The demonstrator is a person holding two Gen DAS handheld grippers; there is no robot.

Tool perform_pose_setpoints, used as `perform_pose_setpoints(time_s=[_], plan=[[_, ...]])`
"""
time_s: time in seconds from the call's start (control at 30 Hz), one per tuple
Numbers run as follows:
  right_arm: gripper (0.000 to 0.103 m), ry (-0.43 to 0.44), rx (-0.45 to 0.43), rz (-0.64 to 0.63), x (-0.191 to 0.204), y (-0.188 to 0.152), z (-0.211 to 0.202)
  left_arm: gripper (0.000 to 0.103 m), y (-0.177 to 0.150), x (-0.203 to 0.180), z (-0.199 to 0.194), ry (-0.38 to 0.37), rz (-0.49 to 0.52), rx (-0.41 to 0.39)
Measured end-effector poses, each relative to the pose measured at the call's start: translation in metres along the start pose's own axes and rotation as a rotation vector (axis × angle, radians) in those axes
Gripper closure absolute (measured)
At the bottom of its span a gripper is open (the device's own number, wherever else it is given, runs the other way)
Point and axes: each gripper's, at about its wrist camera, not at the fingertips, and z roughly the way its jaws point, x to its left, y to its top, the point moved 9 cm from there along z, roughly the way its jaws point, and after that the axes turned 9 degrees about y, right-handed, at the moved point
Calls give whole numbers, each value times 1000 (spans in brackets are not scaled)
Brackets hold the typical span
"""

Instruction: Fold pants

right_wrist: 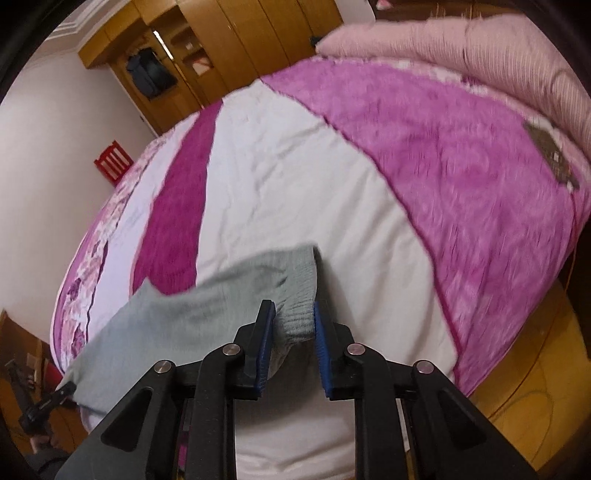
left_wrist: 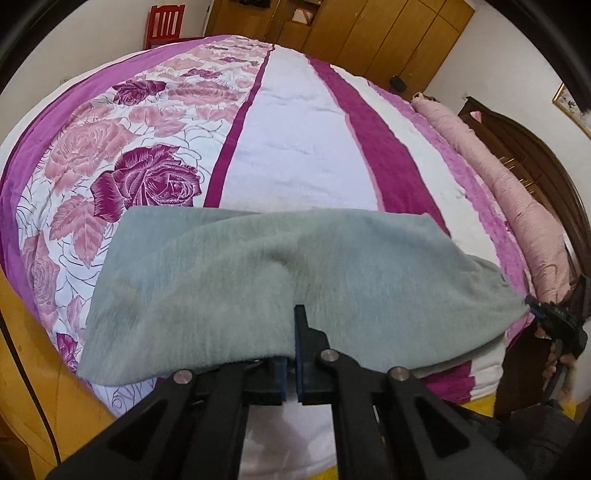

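Grey-green knit pants [left_wrist: 280, 280] were held at two points above the near edge of a bed [left_wrist: 303, 155].

The pants were stretched across the near end of the purple, white and rose-printed bedspread [left_wrist: 147, 173], partly lifted off it. The left gripper [left_wrist: 293, 354] was clamped shut on the near hem of the fabric, its jaws pressed together with the cloth between them. The right gripper [right_wrist: 294, 332] was closed on the ribbed cuff [right_wrist: 299, 317] at the right end of the pants, the blue pads [right_wrist: 322, 343] pressing that bunched cuff from both sides. A rolled pink quilt [left_wrist: 517, 192] was seen along the right side of the bed, and a wooden wardrobe [left_wrist: 369, 33] beyond its far end.
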Motion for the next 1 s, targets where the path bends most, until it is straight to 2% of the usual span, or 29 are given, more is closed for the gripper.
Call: perform_pose_setpoints(time_s=[0.17, 0.3, 0.43, 0.57, 0.63, 0.8, 0.9, 1.0], plan=[[81, -37, 5, -62, -4, -5, 3, 100, -13, 2, 3, 17, 15, 38], [81, -111, 80, -59, -27, -34, 27, 100, -33, 4, 20, 8, 5, 120], [81, -164, 131, -45, -47, -54, 42, 97, -36, 9, 21, 0, -8, 133], [70, -189, 129, -55, -50, -53, 37, 85, -33, 22, 4, 55, 18, 104], [69, -200, 128, -65, -48, -50, 32, 81, -31, 34, -8, 85, 22, 80], [69, -240, 84, -116, -30, -38, 14, 79, -22, 74, -38, 151, -32, 12], [67, -278, 55, -165, -15, -29, 8, 71, -10, 101, -45, 199, -91, -30], [67, -269, 43, -194, 1, -22, 8, 69, 8, 120, -41, 200, -132, -56]])
